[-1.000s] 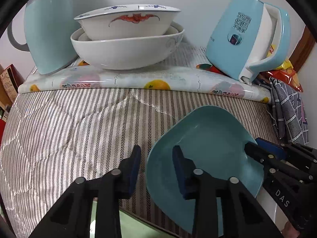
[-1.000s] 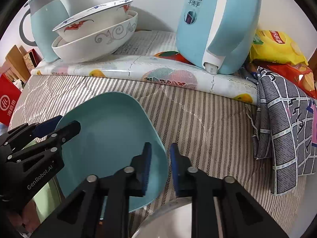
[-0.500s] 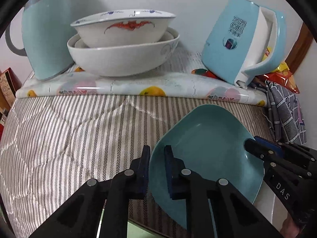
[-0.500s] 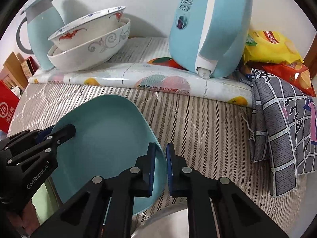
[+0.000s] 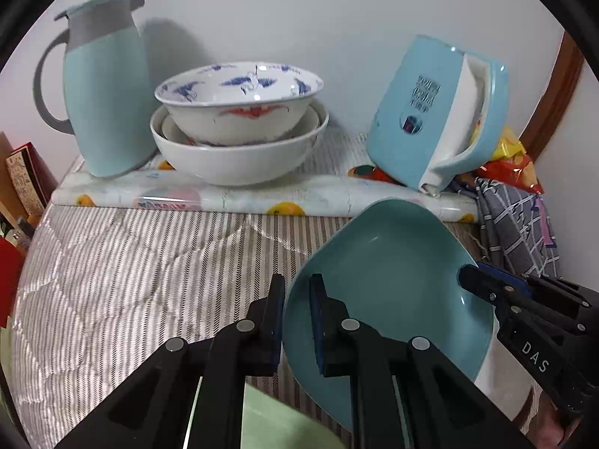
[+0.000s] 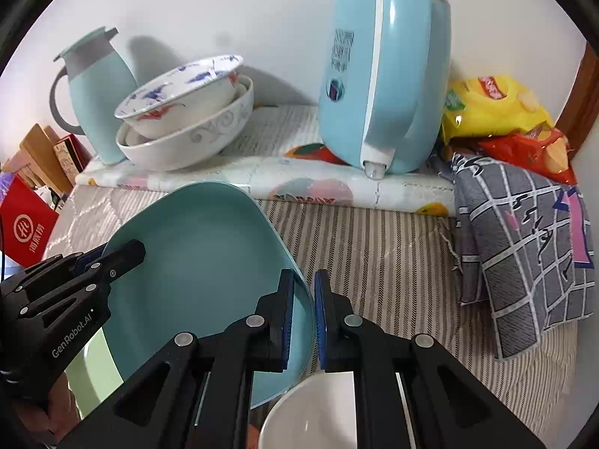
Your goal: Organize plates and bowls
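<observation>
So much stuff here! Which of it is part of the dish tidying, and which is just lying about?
Part of the job:
- teal plate, gripped by left gripper and right gripper
- patterned bowl nested in the large white bowl
- small white bowl

Just lying about:
- thermos jug
- blue kettle
- snack bags
- grey checked cloth

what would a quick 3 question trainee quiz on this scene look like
1. True or false: both grippers clamp the rim of the teal plate.
2. How many bowls are visibly nested in the stack by the jug?
3. Which lies under the right gripper: A white bowl, B kettle, C cloth?

Key: 1 true, left gripper on the left edge, right on the right edge. 2 at least three. 3 A.
</observation>
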`<state>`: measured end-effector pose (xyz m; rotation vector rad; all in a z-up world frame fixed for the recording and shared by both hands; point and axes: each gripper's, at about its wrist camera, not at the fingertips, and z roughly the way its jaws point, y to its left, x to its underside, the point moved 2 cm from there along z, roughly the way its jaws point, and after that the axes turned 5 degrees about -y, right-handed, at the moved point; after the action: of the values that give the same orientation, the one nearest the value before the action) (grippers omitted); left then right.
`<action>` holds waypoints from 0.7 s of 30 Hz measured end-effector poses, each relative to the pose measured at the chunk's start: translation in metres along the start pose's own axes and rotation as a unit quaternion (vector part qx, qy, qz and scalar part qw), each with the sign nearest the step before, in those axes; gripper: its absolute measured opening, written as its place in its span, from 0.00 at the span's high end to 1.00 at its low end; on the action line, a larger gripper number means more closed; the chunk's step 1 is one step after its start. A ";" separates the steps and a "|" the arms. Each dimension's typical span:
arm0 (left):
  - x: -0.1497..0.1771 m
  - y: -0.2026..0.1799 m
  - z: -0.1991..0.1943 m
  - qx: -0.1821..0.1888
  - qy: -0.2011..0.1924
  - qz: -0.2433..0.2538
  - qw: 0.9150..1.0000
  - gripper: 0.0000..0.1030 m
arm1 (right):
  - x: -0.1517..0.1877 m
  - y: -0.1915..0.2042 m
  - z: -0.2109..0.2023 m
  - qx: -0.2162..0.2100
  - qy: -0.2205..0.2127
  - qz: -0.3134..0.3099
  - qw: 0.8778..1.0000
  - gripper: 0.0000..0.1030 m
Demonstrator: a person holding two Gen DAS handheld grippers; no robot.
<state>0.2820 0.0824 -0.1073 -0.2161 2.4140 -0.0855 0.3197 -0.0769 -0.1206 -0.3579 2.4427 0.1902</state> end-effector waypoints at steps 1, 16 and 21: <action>0.000 0.000 -0.005 0.001 -0.003 0.000 1.000 0.87 | 0.001 0.002 -0.005 0.000 -0.004 -0.001 1.000 0.89; 0.013 0.004 -0.058 0.007 -0.030 0.002 1.000 0.87 | 0.017 0.015 -0.064 0.005 -0.038 0.002 0.999 0.89; 0.022 0.004 -0.072 0.006 -0.033 0.005 0.999 0.87 | 0.028 0.019 -0.077 0.004 -0.044 0.010 0.999 0.89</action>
<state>0.2174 0.0829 -0.0678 -0.1988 2.3477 -0.0864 0.2478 -0.0817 -0.0774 -0.3153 2.3606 0.2001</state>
